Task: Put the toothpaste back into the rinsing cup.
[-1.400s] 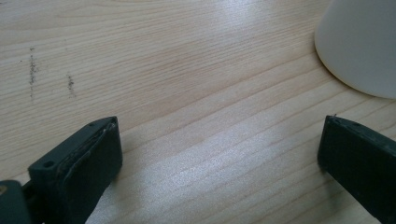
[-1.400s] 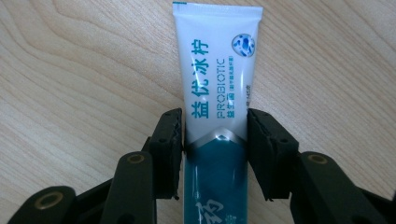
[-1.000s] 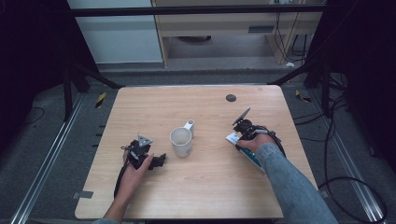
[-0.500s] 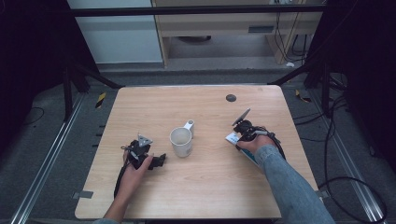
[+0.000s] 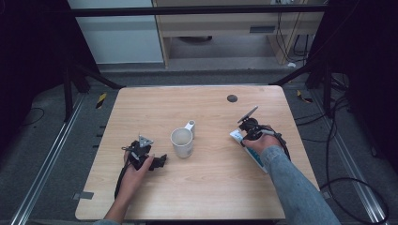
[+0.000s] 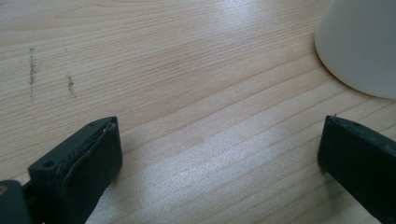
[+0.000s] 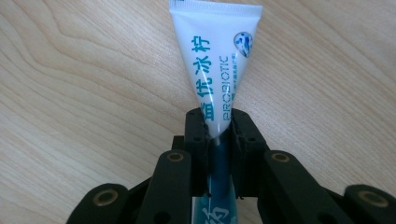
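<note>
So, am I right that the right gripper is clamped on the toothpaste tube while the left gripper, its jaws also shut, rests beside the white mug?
Not quite: the left gripper has its jaws wide apart, with bare table between them, as the left gripper view shows. The rest holds: the right gripper is clamped on the toothpaste tube, and the left gripper rests beside the white mug.

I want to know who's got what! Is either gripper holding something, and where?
The right gripper pinches the toothpaste tube across its middle. The left gripper is open, holding nothing.

Place: probably a lab
Evidence: bare wooden table (image 5: 197,101) inside black frame (image 5: 197,8), floor rails (image 5: 44,164), loose cables (image 5: 335,136)
</note>
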The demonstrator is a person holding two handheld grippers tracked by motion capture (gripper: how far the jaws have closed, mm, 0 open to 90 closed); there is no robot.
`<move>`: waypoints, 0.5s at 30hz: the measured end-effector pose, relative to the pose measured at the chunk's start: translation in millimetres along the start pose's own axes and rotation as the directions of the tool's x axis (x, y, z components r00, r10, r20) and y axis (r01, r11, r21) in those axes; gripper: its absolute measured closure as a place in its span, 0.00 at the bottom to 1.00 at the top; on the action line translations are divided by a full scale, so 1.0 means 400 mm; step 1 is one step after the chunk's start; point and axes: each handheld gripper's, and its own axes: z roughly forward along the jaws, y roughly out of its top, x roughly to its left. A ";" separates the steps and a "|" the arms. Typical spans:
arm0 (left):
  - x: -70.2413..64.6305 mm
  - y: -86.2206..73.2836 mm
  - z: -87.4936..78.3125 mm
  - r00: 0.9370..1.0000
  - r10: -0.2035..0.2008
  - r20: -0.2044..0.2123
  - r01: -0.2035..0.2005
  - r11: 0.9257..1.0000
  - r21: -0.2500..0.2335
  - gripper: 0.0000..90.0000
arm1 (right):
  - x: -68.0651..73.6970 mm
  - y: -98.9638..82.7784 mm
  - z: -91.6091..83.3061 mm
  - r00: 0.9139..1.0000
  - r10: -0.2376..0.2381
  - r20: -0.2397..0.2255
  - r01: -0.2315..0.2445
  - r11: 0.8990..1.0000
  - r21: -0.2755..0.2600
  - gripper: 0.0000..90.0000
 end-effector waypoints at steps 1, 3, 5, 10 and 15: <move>0.000 0.000 0.000 1.000 0.000 0.000 0.000 1.000 -0.002 0.00 | 0.000 0.000 -0.013 1.000 0.008 -0.004 -0.009 1.000 -0.010 0.88; 0.000 0.000 0.000 1.000 0.000 0.000 0.000 1.000 -0.002 0.00 | -0.002 0.002 -0.027 1.000 0.003 -0.001 -0.003 1.000 -0.024 0.88; 0.000 0.000 0.000 1.000 0.000 0.000 0.000 1.000 -0.002 0.00 | -0.005 0.003 -0.042 1.000 0.010 -0.009 -0.010 0.999 -0.039 0.88; 0.000 0.000 0.001 1.000 -0.001 0.000 0.001 1.000 -0.003 0.00 | -0.013 0.005 -0.066 1.000 0.021 -0.006 -0.021 0.998 -0.054 0.88; 0.000 0.000 0.000 1.000 -0.003 0.000 0.003 1.000 -0.003 0.00 | -0.021 0.018 -0.105 1.000 0.019 0.024 -0.017 0.997 -0.077 0.88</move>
